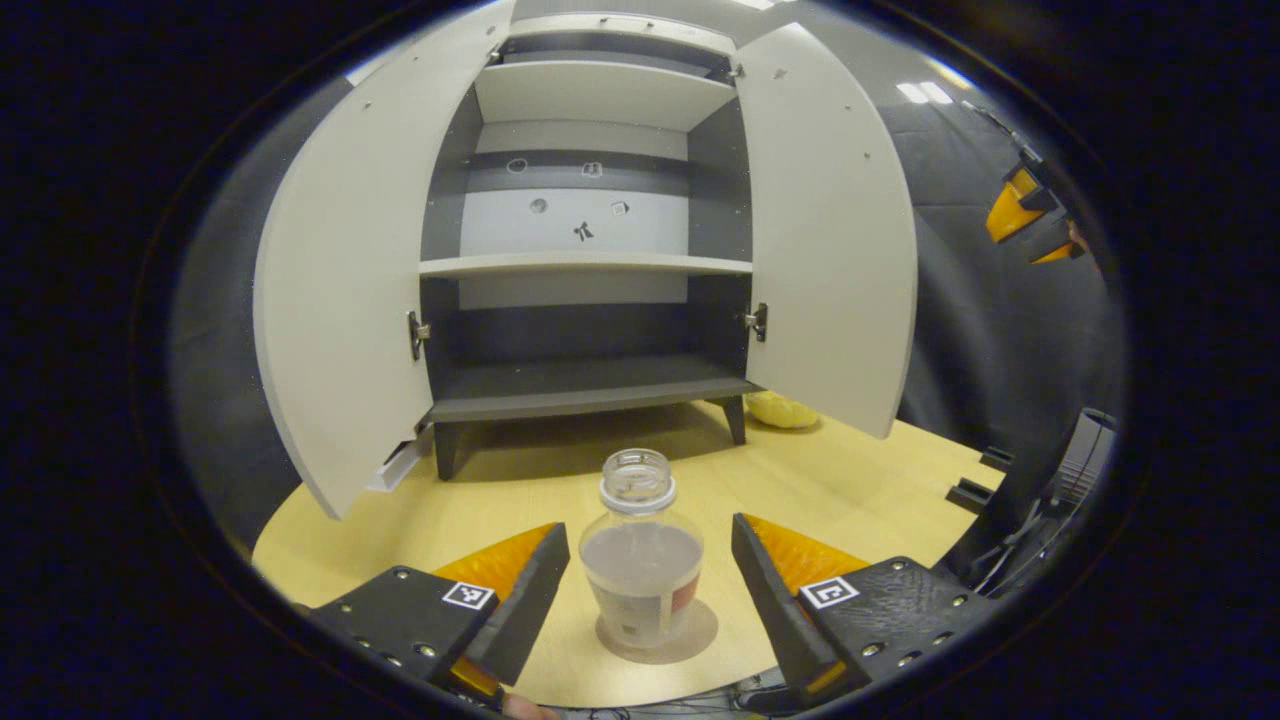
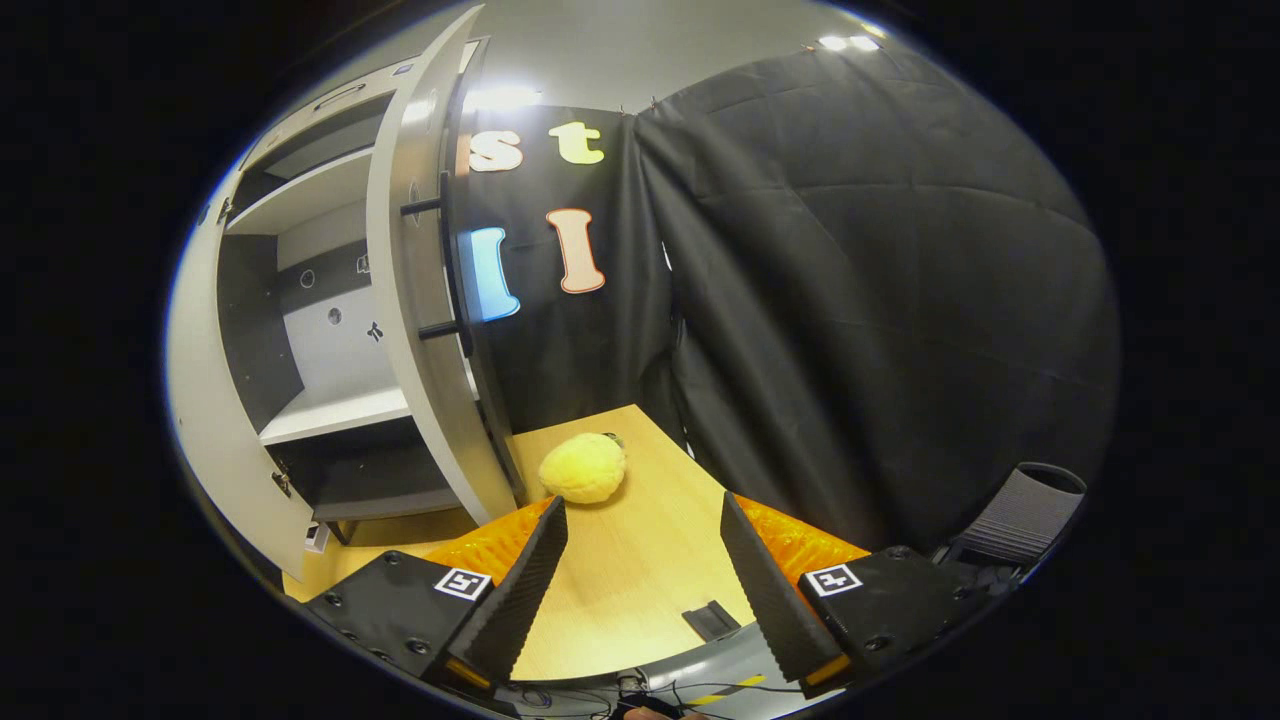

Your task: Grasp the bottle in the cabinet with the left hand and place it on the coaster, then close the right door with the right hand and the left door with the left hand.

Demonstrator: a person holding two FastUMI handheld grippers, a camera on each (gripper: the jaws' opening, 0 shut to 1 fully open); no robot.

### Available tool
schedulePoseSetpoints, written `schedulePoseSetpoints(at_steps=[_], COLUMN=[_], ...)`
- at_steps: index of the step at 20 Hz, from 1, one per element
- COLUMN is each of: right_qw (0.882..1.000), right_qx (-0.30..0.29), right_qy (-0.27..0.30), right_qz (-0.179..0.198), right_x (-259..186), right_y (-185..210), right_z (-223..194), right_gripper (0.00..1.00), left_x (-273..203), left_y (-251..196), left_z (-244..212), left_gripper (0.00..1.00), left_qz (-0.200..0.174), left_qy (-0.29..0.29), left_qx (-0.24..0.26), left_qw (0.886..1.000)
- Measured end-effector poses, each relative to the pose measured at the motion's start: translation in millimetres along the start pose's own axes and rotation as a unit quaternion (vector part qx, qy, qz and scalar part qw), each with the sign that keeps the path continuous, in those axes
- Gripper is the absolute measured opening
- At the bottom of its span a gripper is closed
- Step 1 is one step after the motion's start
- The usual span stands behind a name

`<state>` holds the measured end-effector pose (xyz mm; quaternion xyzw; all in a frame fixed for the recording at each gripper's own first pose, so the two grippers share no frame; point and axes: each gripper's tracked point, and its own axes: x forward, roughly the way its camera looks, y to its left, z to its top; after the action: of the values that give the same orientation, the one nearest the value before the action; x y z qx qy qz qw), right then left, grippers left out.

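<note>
Closest to the lens in the left gripper view, the left gripper (image 1: 640, 590) has its two black fingers spread wide, one on either side of the bottle (image 1: 641, 565), with a clear gap to each and nothing held. The bottle, clear, uncapped and partly filled, stands upright on the round coaster (image 1: 700, 632), which rests on the table (image 1: 860, 480) in front of the cabinet (image 1: 590, 250). That placement suggests the first step is done: the fingers look parted to let the bottle go, so it stands on its own. Behind the bottle, the cabinet has its two doors swung fully out, the left door (image 1: 345, 280) and the right door (image 1: 830, 220), both yet to be closed; its shelves look bare, apart from a few small marks on the back wall that are too small to make out. In the right gripper view, the right gripper (image 2: 640, 580) is also wide open and empty, poised above the table to the right of the cabinet, probably waiting its turn at the right door (image 2: 420, 290). One yellow plush toy (image 2: 584, 467) lies by that door's foot. In all: one bottle, one coaster, two doors, two grippers, one toy.
</note>
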<state>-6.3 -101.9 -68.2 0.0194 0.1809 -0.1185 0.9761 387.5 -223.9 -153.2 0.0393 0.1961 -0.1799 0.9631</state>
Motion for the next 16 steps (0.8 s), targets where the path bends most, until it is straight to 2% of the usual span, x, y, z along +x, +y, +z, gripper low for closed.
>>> schedulePoseSetpoints(at_steps=[5, 11, 14, 15, 16], right_qw=[1.0, 0.997, 0.994, 0.994, 0.992], right_qx=[0.015, 0.022, 0.002, 0.0, -0.001], right_qy=[-0.006, -0.059, -0.094, -0.101, -0.109], right_qz=[0.008, 0.04, 0.05, 0.053, 0.06], right_x=[6.0, 11.3, 14.7, 17.5, 18.7], right_y=[11.1, 29.6, 31.7, 32.6, 35.3], right_z=[7.0, 40.4, 60.4, 65.8, 72.2], right_gripper=[0.98, 0.98, 0.98, 0.98, 0.98], left_x=[-29.0, -48.7, -51.3, -51.3, -50.5], left_y=[7.5, 29.2, 53.3, 62.7, 71.4], left_z=[29.9, 112.2, 162.7, 174.7, 184.2], left_gripper=[0.95, 0.94, 0.94, 0.99, 0.94], left_qz=[0.008, 0.036, 0.076, 0.098, 0.119], left_qy=[-0.022, -0.097, -0.14, -0.146, -0.147], left_qx=[0.008, -0.015, -0.003, 0.002, 0.006], left_qw=[1.0, 0.995, 0.987, 0.984, 0.982])
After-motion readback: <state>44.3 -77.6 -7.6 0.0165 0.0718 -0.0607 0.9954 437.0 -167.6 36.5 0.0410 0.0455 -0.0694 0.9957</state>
